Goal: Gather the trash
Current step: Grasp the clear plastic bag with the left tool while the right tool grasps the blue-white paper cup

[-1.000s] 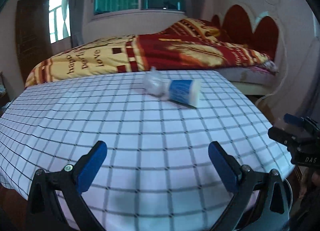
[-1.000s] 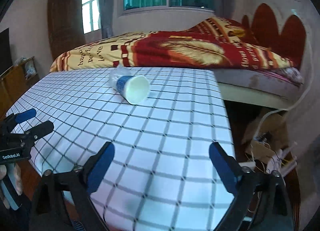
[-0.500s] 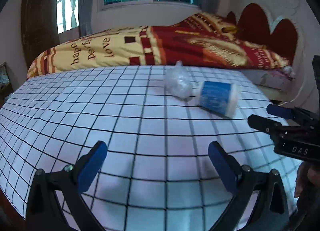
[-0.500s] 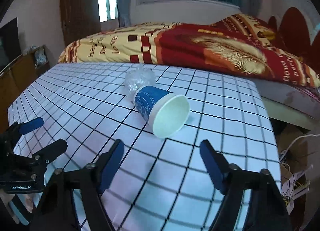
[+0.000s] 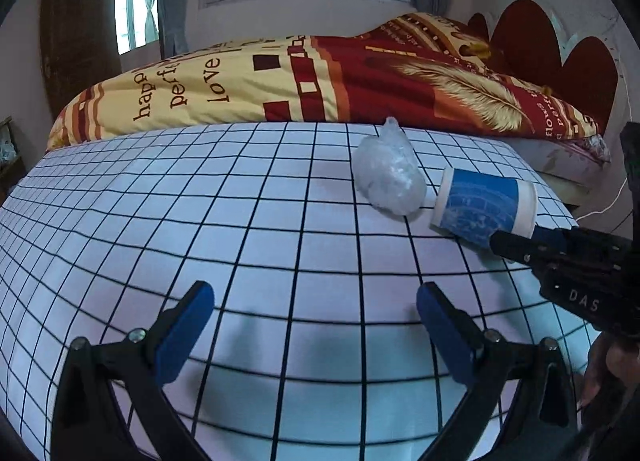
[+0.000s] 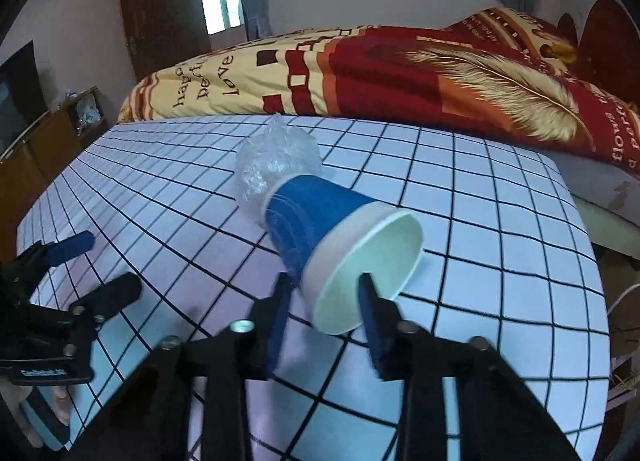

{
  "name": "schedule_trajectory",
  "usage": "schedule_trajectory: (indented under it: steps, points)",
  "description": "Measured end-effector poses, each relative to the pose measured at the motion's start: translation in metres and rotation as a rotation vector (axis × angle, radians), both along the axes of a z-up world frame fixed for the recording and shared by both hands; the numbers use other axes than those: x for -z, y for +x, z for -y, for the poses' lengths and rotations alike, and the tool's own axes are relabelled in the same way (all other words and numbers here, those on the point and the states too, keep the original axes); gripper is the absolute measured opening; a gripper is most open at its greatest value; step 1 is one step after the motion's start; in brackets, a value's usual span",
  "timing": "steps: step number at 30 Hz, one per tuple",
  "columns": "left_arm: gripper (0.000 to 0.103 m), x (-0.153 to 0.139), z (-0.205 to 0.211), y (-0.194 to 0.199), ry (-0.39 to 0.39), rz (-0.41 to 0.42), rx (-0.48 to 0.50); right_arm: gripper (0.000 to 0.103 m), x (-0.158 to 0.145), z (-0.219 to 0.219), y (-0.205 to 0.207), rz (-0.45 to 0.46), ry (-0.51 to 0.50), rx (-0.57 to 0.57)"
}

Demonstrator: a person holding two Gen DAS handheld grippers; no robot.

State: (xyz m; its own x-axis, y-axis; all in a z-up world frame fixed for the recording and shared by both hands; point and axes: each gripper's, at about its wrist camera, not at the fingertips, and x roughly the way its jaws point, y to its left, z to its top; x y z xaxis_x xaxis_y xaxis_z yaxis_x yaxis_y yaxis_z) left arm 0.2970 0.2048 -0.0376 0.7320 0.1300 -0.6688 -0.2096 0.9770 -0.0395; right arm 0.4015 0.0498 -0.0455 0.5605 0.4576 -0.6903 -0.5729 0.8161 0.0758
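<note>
A blue paper cup [image 6: 316, 213] lies on its side on the checked tablecloth [image 6: 500, 229], mouth towards me, with a crumpled clear plastic bag [image 6: 276, 165] touching its base. My right gripper [image 6: 325, 283] is closing on the cup's rim. One finger is outside the wall and the other inside the mouth, and a gap still shows at the pads. In the left wrist view the cup [image 5: 480, 213] and the bag [image 5: 390, 177] lie at the far right. My left gripper [image 5: 316, 321] stands open over bare cloth, short of the bag, holding nothing.
A bed with a red and yellow quilt [image 5: 320, 81] runs along the table's far edge. The table's right edge [image 6: 600, 301] drops to floor clutter and cables. A low wooden cabinet [image 6: 60, 133] stands at the left.
Both grippers moved forward towards the cup and bag. The right jaws narrowed from wide open and now straddle the cup's rim. The left jaws stayed wide.
</note>
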Motion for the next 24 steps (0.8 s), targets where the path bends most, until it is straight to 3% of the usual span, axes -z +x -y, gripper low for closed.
schedule_trajectory:
  steps: [3,7,16,20,24]
  points:
    - [0.101,0.001,0.002,0.009,-0.004,-0.001,0.008,0.012,-0.002,0.000,0.004,0.004,-0.001,-0.007]
    - [0.101,0.001,0.009,0.024,-0.015,-0.004,0.026,0.005,-0.005,0.013,0.019,0.015,-0.016,0.061]
    - [0.087,0.002,0.029,0.081,-0.016,-0.037,0.084,0.004,-0.008,0.019,0.053,0.001,-0.015,0.108]
    - [0.076,0.006,0.025,0.101,-0.064,-0.067,0.083,0.004,-0.007,0.020,0.066,-0.007,-0.018,0.120]
    - [0.076,0.007,0.022,0.112,-0.067,-0.069,0.087,0.004,-0.007,0.021,0.073,-0.010,-0.024,0.124]
